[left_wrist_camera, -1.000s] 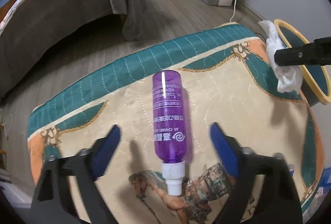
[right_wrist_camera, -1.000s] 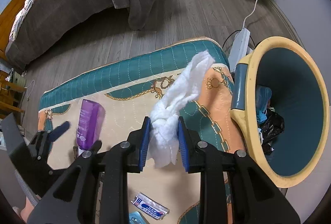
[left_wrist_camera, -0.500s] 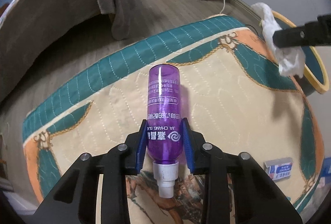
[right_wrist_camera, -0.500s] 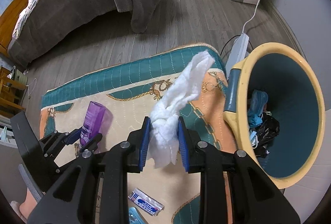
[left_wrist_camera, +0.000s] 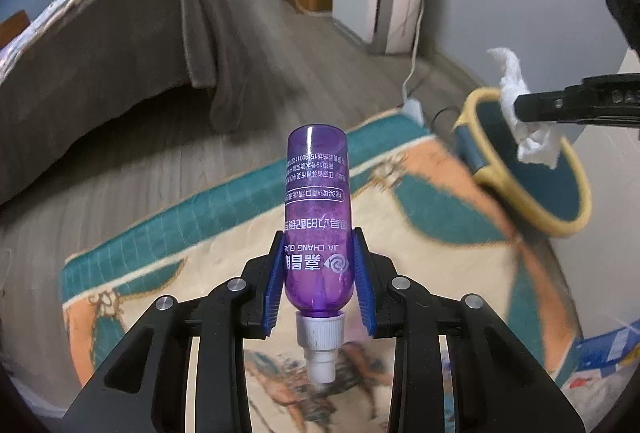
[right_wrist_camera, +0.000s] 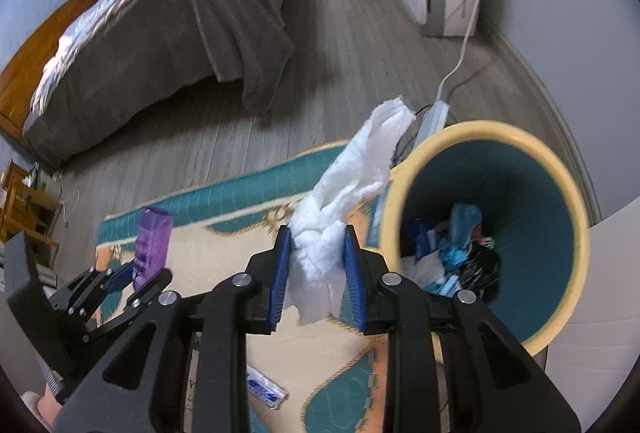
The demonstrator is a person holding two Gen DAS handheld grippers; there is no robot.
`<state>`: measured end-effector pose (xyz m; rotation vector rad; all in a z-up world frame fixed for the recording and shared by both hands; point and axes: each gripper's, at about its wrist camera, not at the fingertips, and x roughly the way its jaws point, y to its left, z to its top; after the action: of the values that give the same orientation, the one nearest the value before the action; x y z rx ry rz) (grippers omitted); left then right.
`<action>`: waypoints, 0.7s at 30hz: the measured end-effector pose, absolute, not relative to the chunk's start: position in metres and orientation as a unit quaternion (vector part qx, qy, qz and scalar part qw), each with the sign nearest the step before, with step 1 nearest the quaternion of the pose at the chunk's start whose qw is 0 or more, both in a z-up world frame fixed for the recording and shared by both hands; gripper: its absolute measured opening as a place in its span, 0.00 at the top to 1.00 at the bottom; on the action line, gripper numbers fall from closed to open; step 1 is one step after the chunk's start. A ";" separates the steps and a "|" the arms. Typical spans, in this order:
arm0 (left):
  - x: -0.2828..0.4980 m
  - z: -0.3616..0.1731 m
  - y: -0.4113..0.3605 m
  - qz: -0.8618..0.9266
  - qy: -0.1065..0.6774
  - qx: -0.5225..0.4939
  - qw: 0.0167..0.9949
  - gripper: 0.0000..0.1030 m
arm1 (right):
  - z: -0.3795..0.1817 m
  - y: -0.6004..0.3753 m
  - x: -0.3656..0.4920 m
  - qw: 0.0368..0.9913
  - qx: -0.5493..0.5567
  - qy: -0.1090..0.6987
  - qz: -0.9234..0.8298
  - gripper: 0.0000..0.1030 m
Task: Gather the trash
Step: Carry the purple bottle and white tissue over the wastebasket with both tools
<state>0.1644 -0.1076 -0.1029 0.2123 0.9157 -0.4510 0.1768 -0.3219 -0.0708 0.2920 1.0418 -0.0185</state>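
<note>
Purple plastic fills the middle of the left wrist view: a spray bottle is pinched between the jaws of the left gripper, the blue pads pressing its lower body on both sides. Its long axis runs along the fingers, white nozzle toward the camera at 6 o'clock, flat base pointing away at 12, and it hangs clear above the patterned rug.

The right gripper has its jaws clamped on a crumpled white tissue, whose loose end rises toward 1 o'clock.

What the coming move turns on is the waste bin, teal inside with a yellow rim. From the right jaws its mouth lies just beside them at 3 o'clock, already holding blue wrappers and a black bag. From the left jaws the bin sits well apart at 2 o'clock, with the tissue over its near rim. So the right hand is nearer and would likely drop first; the bottle needs a longer swing across.

A small blue-and-white packet lies on the rug at 6 o'clock, not yet collected.
</note>
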 end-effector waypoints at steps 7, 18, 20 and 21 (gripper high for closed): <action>0.144 -0.073 -0.144 -0.255 0.412 0.099 0.869 0.68 | -0.050 -0.379 0.162 0.870 0.178 0.458 -0.042 0.75; 0.104 -0.071 -0.216 -0.313 0.419 0.127 0.843 0.68 | -0.065 -0.433 0.145 0.857 0.200 0.467 -0.084 0.75; 0.099 -0.072 -0.229 -0.321 0.422 0.132 0.837 0.68 | -0.067 -0.430 0.146 0.856 0.191 0.472 -0.083 0.75; 0.098 -0.072 -0.233 -0.325 0.424 0.130 0.835 0.68 | -0.066 -0.429 0.146 0.857 0.188 0.472 -0.083 0.75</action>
<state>0.0975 -0.2327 -0.0721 0.2758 0.8989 -0.6876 0.1459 -0.4291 -0.0664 0.3951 0.9913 -0.1735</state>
